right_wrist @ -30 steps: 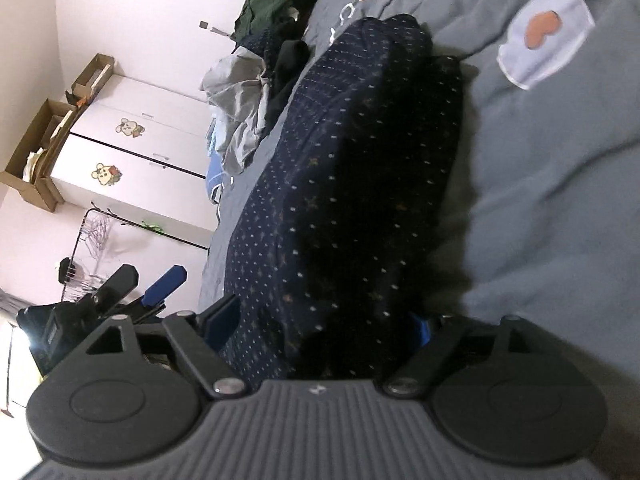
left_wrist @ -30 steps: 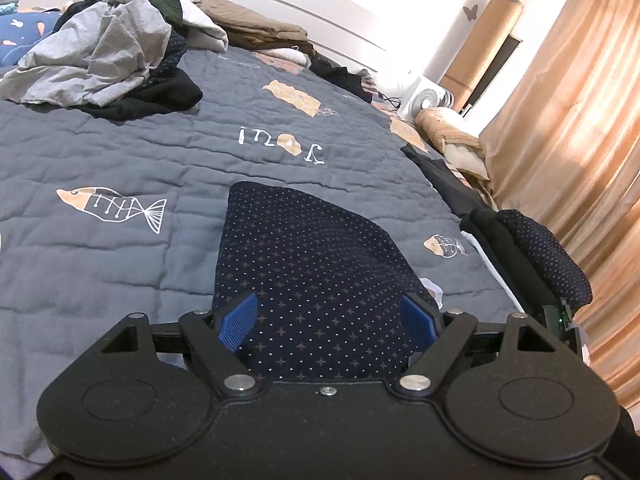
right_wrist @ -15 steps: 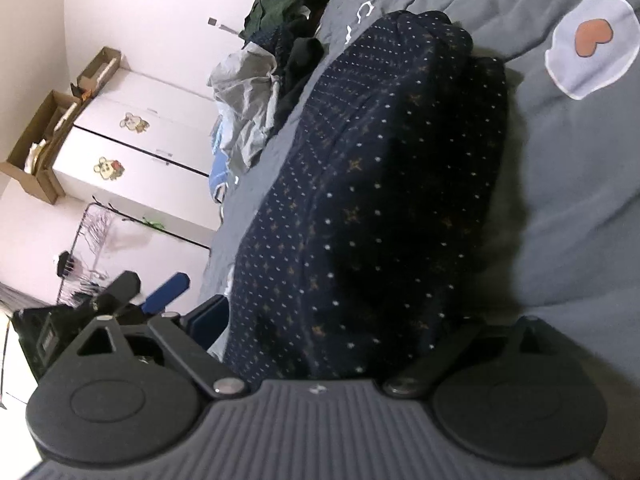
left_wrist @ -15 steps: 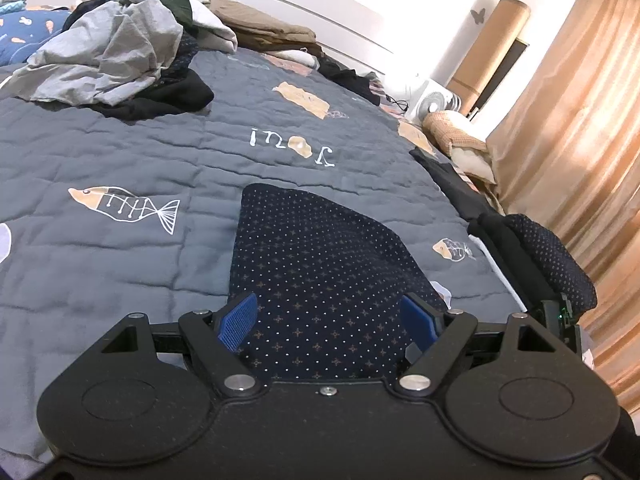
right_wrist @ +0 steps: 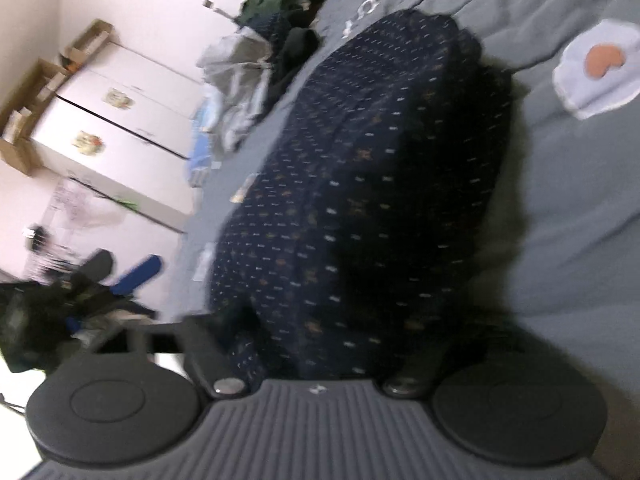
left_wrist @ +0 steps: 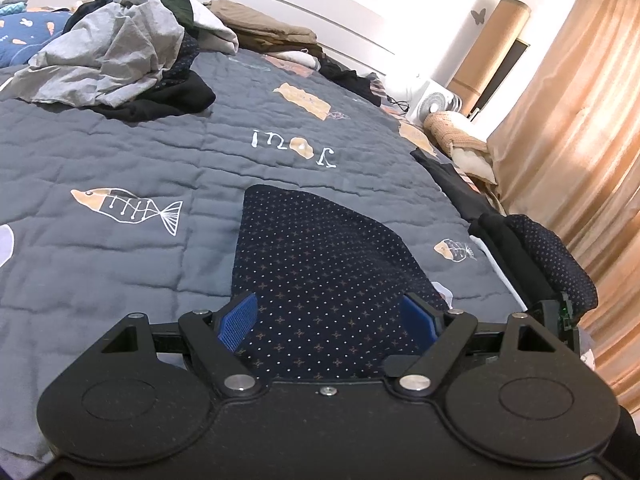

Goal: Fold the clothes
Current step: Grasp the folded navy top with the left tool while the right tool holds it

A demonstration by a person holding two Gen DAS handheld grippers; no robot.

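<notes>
A navy dotted garment lies flat on the grey quilt. Its near edge runs between the blue pads of my left gripper, which stands wide open. In the right wrist view, which is blurred, the navy garment rises as a bunched mound. It fills the gap of my right gripper, whose jaws are closing, and the cloth hides their pads. The left gripper's fingers show at that view's left edge. The right gripper's body sits at the bed's right edge beside dark bunched cloth.
A heap of unfolded clothes lies at the far left of the bed, and folded brown ones sit by the headboard. A white fan and orange curtains stand to the right. White wardrobes line the wall.
The right gripper's blue pads have come inward and vanished under the navy cloth, and its view has rolled and blurred. The left gripper has kept still and stayed open.
</notes>
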